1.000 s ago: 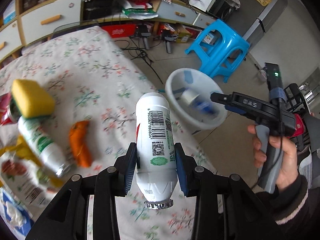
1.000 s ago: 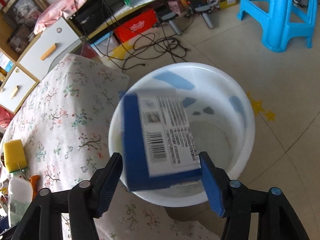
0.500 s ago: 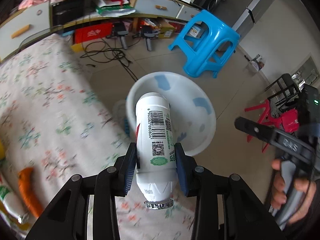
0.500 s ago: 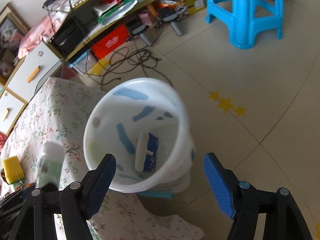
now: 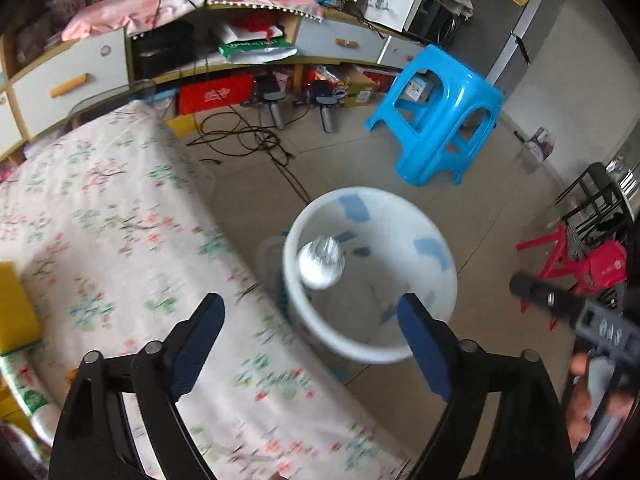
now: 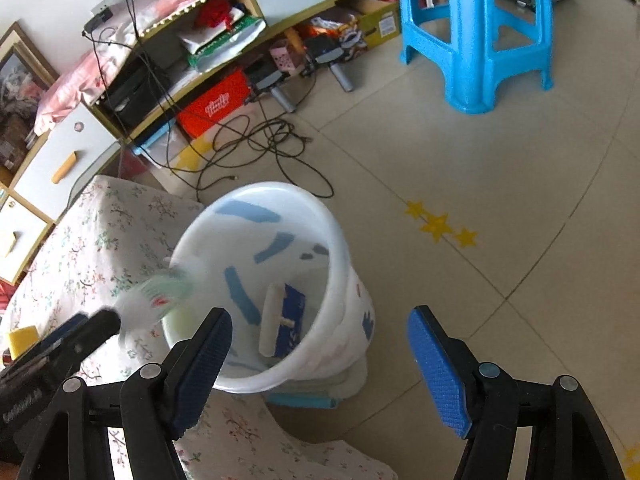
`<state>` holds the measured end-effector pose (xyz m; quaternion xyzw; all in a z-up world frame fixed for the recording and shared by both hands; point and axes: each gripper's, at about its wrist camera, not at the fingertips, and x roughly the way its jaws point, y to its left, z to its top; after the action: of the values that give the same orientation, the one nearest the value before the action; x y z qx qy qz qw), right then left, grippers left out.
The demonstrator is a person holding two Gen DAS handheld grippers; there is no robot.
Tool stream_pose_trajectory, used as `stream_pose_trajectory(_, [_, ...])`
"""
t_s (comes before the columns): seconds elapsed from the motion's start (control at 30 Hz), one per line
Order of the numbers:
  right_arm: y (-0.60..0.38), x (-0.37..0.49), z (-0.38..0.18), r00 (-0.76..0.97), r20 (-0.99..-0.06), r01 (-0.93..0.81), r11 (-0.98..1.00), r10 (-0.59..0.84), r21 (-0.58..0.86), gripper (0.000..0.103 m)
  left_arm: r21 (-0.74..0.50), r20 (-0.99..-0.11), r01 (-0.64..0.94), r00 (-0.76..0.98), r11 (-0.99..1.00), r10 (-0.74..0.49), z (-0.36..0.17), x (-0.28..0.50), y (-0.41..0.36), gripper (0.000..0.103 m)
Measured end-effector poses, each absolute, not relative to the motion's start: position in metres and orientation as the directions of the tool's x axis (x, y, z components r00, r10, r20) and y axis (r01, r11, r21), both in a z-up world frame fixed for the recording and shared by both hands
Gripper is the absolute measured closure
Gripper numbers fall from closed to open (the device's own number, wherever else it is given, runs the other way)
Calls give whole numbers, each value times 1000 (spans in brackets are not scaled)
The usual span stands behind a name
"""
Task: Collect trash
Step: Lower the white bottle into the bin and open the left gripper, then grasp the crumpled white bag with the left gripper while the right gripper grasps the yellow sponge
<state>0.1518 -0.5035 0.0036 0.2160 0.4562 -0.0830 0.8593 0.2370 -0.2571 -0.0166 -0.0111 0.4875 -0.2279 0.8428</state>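
**A:** What is your left hand-held gripper [image 5: 310, 338] doing?

**B:** Your left hand-held gripper is spread wide and grips nothing. The white bottle [image 5: 321, 263] is loose in the air just beyond its fingertips, blurred, cap end toward you, over the near-left part of the bucket rim [image 5: 362, 194]. In the right wrist view that bottle [image 6: 154, 298] sits right at the rim's left edge, between the bucket [image 6: 280, 356] and the flowered table [image 6: 100, 240].

**A:** And your right one?

**B:** Your right hand-held gripper [image 6: 318, 354] is released too, its blue pads [image 6: 438, 368] far apart and bare, hanging over the bucket's right side and the tiled floor [image 6: 500, 160].

**A:** What lies in the bucket?

**B:** A blue box [image 6: 294, 312] with a white roll [image 6: 272, 320] against it, at the bottom.

**A:** How much room around you?

**B:** The table edge [image 5: 224, 248] runs close along the bucket's left side. To the right the floor is open up to the blue stool [image 5: 440, 116]. Black cables [image 6: 256, 140] trail on the floor behind the bucket. On the table's left edge you have a yellow sponge [image 5: 14, 308].
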Motion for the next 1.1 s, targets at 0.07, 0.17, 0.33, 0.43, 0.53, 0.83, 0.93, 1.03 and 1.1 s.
stream_pose_trajectory(0.07, [-500,152,6,575,-816,334,894,57,298,26,-237,-817,370,424,898,-390,-13,229,-244,11])
stream_pose_trajectory(0.17, [-491,153,10,584,-809,316,899,69,305,26,-247,-817,342,430,907,-385,-7,218,-218,9])
stream_pose_trajectory(0.33, [-468,155,19,598,-798,277,915,76,294,26,-238,-815,291,459,927,-354,3,202,-168,4])
stream_pose_trajectory(0.43, [-452,156,23,601,-795,250,926,80,282,24,-213,-815,262,484,941,-319,10,193,-138,2])
stream_pose_trajectory(0.53, [-434,157,26,602,-794,219,938,87,269,23,-187,-817,227,504,956,-280,16,181,-106,0])
stream_pose_trajectory(0.83, [-380,163,28,588,-803,145,963,102,228,18,-140,-844,77,512,987,-159,17,162,-9,0])
stream_pose_trajectory(0.93, [-359,166,27,580,-808,119,970,107,213,18,-145,-859,-2,497,989,-125,17,161,24,0])
stream_pose_trajectory(1.03, [-341,170,26,572,-813,96,975,112,202,17,-146,-864,-66,495,987,-94,16,160,56,0])
stream_pose_trajectory(1.1, [-329,174,26,569,-814,80,977,117,196,17,-120,-867,-103,495,987,-54,15,162,75,0])
